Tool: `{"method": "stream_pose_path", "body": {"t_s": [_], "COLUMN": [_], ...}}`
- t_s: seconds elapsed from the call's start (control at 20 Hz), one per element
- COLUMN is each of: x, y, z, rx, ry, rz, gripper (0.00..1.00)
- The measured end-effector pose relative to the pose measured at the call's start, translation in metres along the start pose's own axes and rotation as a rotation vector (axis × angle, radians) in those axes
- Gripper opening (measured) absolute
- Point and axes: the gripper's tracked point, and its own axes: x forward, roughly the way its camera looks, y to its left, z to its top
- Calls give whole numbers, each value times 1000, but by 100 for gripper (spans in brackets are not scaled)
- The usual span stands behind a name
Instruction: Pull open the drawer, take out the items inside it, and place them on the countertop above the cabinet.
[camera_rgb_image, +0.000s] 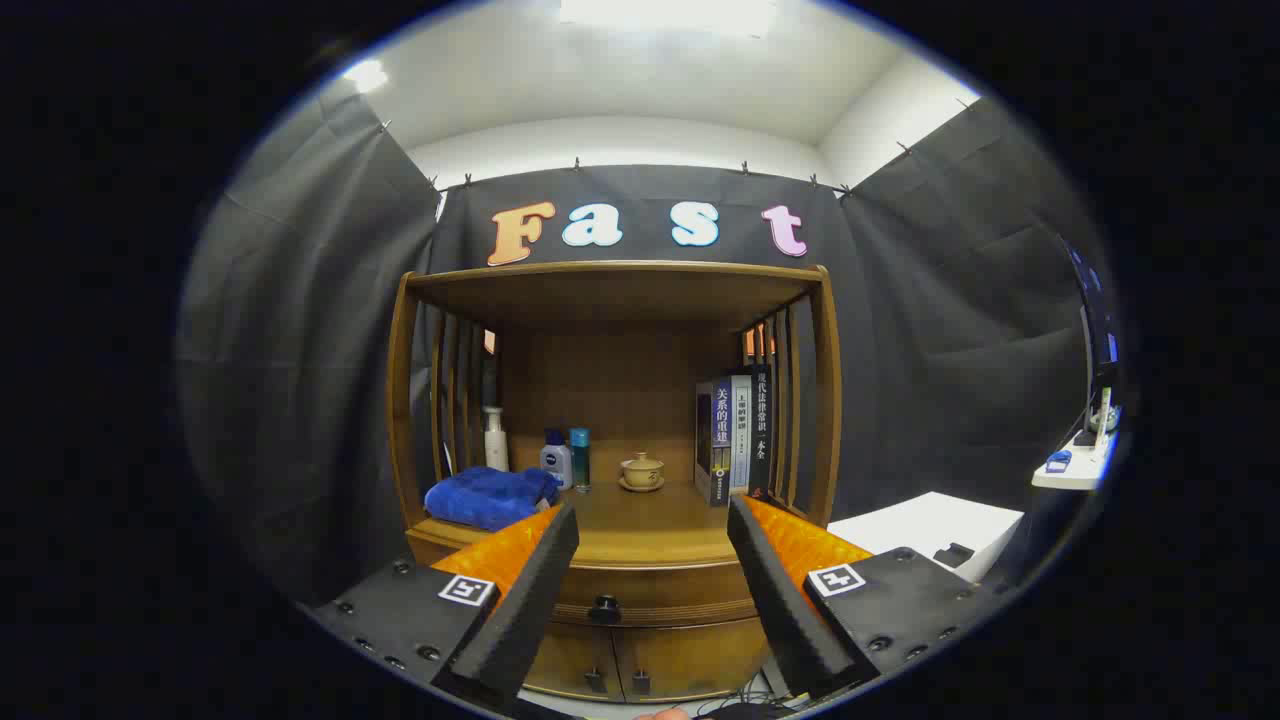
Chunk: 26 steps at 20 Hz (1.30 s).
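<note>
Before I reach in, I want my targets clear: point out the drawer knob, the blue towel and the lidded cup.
drawer knob (604, 607), gripper view, its front face.
blue towel (487, 497), gripper view, top fold.
lidded cup (642, 470), gripper view, its body.

Brown wooden cabinet countertop (650, 535), bearing folded blue towel (490, 497), white pump bottle (495, 440), small lidded ceramic cup (641, 470), upright books (735, 435), gripper (652, 525) fingers spread

A cloth-walled test booth staging a home: wooden cabinet (610, 420), books (735, 435), toiletries.

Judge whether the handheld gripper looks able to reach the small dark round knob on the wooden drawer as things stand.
Probably yes. The gripper is open, and the small dark round knob on the closed wooden drawer sits in the gap between its fingers with nothing in front of it.
</note>
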Motion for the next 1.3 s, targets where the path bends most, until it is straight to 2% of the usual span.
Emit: {"method": "stream_pose_path", "body": {"t_s": [1.3], "x": [11], "y": [14], "z": [-12], "rx": [22], "ry": [-10], "rz": [32], "gripper": [98]}}
